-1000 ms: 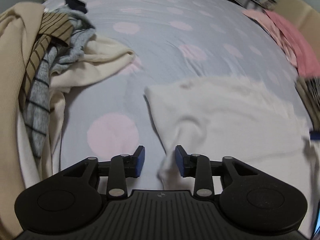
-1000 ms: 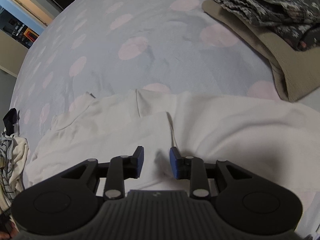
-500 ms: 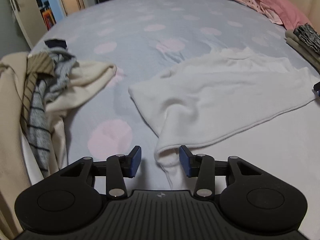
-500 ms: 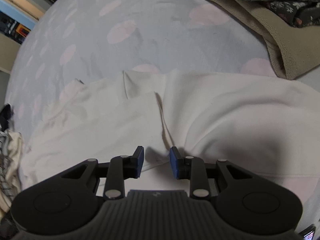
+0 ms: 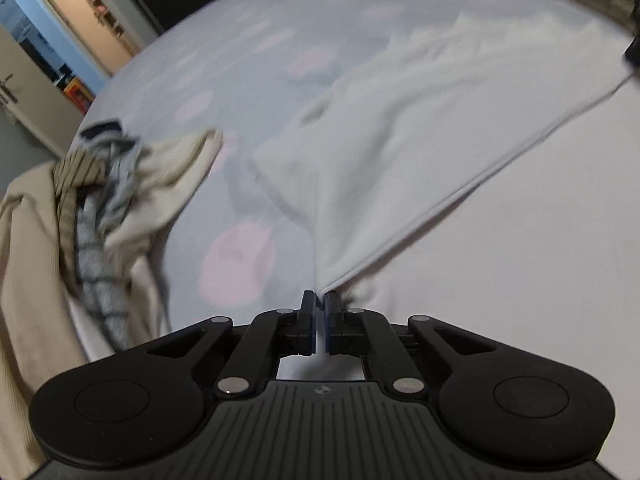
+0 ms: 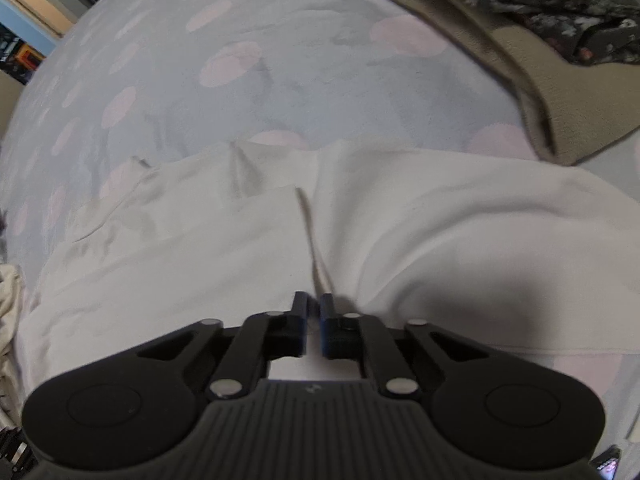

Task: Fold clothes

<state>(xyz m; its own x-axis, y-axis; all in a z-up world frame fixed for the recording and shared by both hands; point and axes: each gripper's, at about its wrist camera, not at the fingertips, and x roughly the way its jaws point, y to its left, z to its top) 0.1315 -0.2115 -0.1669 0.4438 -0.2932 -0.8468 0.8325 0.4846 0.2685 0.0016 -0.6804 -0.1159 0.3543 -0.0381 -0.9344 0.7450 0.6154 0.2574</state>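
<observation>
Left claw clamped on white garment hem corner

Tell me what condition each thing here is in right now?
Left gripper: shut on the white garment's hem.
Right gripper: shut on a fold of it.
White garment: spread out, edge lifted.
Clothes pile: crumpled, unfolded.
Folded stack: neatly folded.
Door: open.

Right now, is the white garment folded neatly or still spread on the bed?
Spread, not folded: the white garment lies wide and wrinkled over the bed, with both grippers pinching its near edge.
</observation>
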